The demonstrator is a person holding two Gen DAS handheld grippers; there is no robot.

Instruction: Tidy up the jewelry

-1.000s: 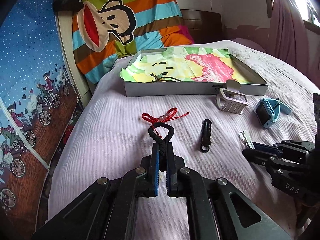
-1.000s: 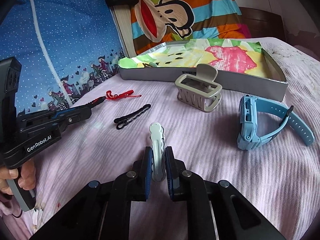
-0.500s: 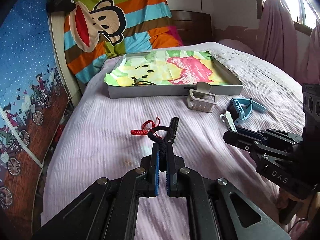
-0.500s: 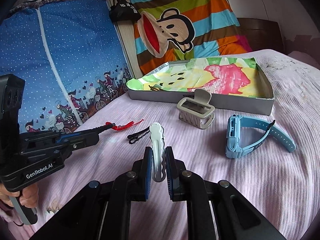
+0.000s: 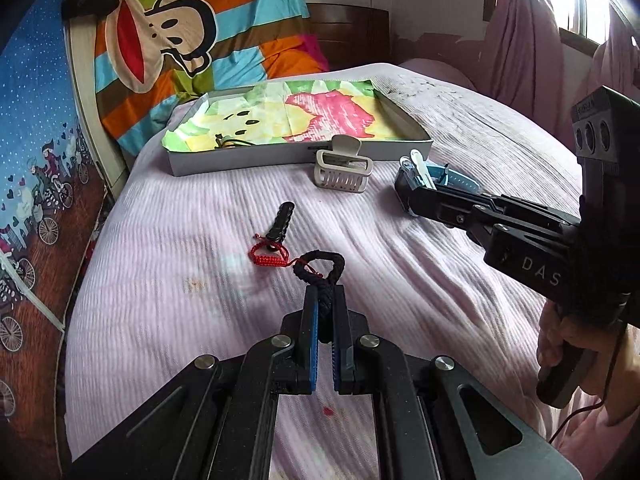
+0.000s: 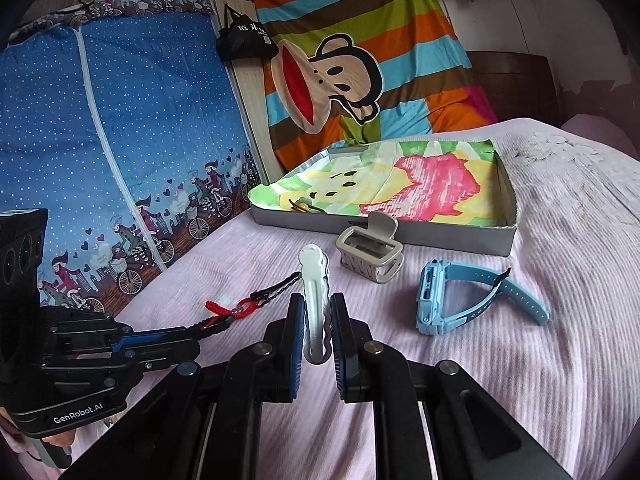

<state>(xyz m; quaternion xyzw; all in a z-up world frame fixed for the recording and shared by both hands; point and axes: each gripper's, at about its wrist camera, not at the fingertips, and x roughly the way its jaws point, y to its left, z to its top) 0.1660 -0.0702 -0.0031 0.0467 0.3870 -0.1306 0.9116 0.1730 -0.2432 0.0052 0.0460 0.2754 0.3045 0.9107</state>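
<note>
Both grippers have lifted off the bedspread since a second ago, each carrying its piece toward the tray. The left gripper (image 5: 327,300) is pressed together on a black braided bracelet (image 5: 320,270), whose loop sticks out ahead of the fingertips; a red cord bracelet (image 5: 269,255) appears snagged on that loop and trails off to the left, just beside a second black braided piece (image 5: 282,220) lying on the sheet. The right gripper (image 6: 316,320) pinches a white hair clip (image 6: 315,280) by its lower end, long axis pointing straight ahead along the fingers. The tray (image 6: 452,236), lined with a bright cartoon cloth, sits straight ahead of both grippers at the far side of the bed, with a beige claw clip (image 6: 370,258) just in front of its near wall and a blue watch (image 6: 452,300) to the right. The right gripper looks somewhat nearer the tray, so it would likely drop first.
</note>
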